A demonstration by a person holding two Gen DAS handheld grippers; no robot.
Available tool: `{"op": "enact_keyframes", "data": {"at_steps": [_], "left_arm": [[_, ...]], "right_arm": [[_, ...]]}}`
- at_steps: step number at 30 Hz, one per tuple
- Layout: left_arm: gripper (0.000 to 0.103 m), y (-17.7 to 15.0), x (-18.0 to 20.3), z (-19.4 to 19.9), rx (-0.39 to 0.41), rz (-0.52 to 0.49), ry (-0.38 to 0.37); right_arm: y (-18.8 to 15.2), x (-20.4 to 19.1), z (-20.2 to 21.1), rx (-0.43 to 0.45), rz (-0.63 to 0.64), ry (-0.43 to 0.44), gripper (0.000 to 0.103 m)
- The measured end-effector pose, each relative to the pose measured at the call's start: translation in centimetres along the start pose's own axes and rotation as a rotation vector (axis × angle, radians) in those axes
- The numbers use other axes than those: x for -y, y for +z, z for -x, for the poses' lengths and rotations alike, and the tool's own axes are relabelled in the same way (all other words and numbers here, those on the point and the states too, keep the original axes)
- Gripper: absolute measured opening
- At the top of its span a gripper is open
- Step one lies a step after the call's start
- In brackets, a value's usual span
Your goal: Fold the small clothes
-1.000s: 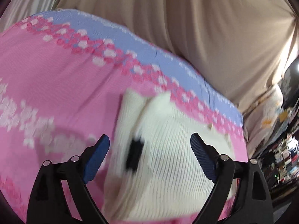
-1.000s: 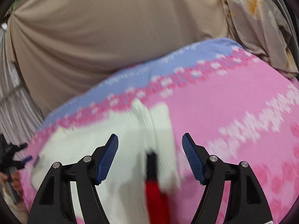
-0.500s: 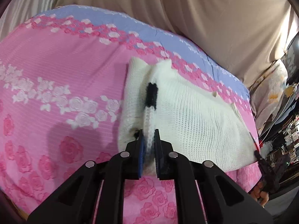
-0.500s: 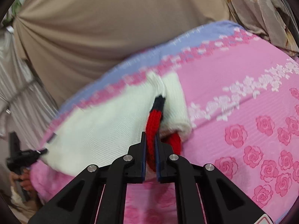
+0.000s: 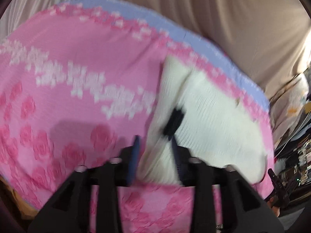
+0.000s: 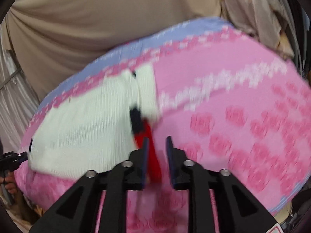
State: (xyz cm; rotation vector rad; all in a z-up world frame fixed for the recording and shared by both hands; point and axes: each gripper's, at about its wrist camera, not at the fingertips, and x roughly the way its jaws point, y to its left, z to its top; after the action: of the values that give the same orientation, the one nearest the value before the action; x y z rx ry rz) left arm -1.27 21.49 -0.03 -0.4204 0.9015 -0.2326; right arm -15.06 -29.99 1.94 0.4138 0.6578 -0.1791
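A white knitted garment [image 5: 210, 124] with a black band [image 5: 174, 121] lies folded on the pink rose-patterned bedspread [image 5: 77, 62]. My left gripper [image 5: 155, 151] has its jaws partly apart, with the garment's near edge between them. In the right wrist view the same garment [image 6: 87, 126] shows a black and red trim [image 6: 144, 134]. My right gripper [image 6: 157, 151] has its jaws partly apart, the red trim lying loose by the left finger. Both frames are blurred by motion.
The bedspread has a lilac border [image 5: 204, 40] at the far edge, with a beige curtain [image 5: 223, 11] behind it. Cluttered shelves [image 5: 295, 151] stand at the right. Each gripper shows at the edge of the other's view [image 6: 11, 161].
Both grippers were open, closed on the garment's edge half a second ago, and now have their jaws apart again. The views have shifted and blurred.
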Motion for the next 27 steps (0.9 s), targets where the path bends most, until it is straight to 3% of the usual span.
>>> {"op": "enact_keyframes", "data": {"at_steps": [1, 3, 5, 8, 12, 13, 14, 15, 16, 18, 21, 23, 25, 27], "left_arm": [[0.068, 1.0, 0.7, 0.7, 0.05, -0.01, -0.027], [0.074, 3.3, 2.9, 1.0, 0.122, -0.065, -0.059], [0.082, 5.5, 5.4, -0.8, 0.125, -0.125, -0.09], [0.088, 7.6, 8.1, -5.7, 0.046, -0.19, -0.103], [0.086, 8.3, 8.7, -12.5, -0.049, -0.192, -0.018], [0.075, 8.3, 8.5, -13.5, -0.069, -0.181, 0.004], [0.055, 8.3, 8.1, -14.5, -0.098, -0.169, 0.008], [0.039, 8.2, 7.8, -15.3, -0.129, -0.16, 0.004], [0.008, 8.0, 7.6, -15.8, -0.157, -0.154, -0.008], [0.007, 8.1, 8.0, -15.1, -0.131, -0.157, -0.018], [0.007, 9.5, 9.6, -12.2, -0.015, -0.19, -0.031], [0.007, 11.0, 10.4, -10.6, 0.063, -0.197, -0.037], [0.007, 12.2, 10.7, -10.9, 0.108, -0.216, -0.005], [0.007, 12.9, 9.7, -13.7, 0.06, -0.195, 0.028]], "right_arm": [[1.6, -0.5, 0.2, 0.047, 0.007, 0.019, 0.061], [4.2, -1.5, -0.7, 0.084, 0.007, 0.076, 0.064], [6.9, -2.4, -3.7, 0.057, -0.002, 0.135, 0.065], [8.7, -4.1, -8.8, -0.024, -0.01, 0.107, 0.066], [8.3, -5.9, -14.4, -0.156, 0.009, 0.091, 0.066], [8.0, -6.4, -15.3, -0.179, 0.033, 0.075, 0.065], [7.6, -7.0, -15.8, -0.186, 0.064, 0.04, 0.055], [7.3, -7.5, -16.0, -0.179, 0.098, 0.027, 0.018], [7.3, -7.7, -16.0, -0.174, 0.114, 0.028, 0.008], [8.3, -8.2, -14.2, -0.088, 0.125, 0.044, 0.008], [10.8, -8.7, -10.3, 0.075, 0.114, 0.137, 0.007], [12.2, -8.5, -8.8, 0.155, 0.084, 0.154, 0.007], [12.9, -8.0, -9.9, 0.156, 0.076, 0.116, 0.007], [12.5, -6.6, -14.2, 0.037, 0.047, 0.055, 0.007]]}}
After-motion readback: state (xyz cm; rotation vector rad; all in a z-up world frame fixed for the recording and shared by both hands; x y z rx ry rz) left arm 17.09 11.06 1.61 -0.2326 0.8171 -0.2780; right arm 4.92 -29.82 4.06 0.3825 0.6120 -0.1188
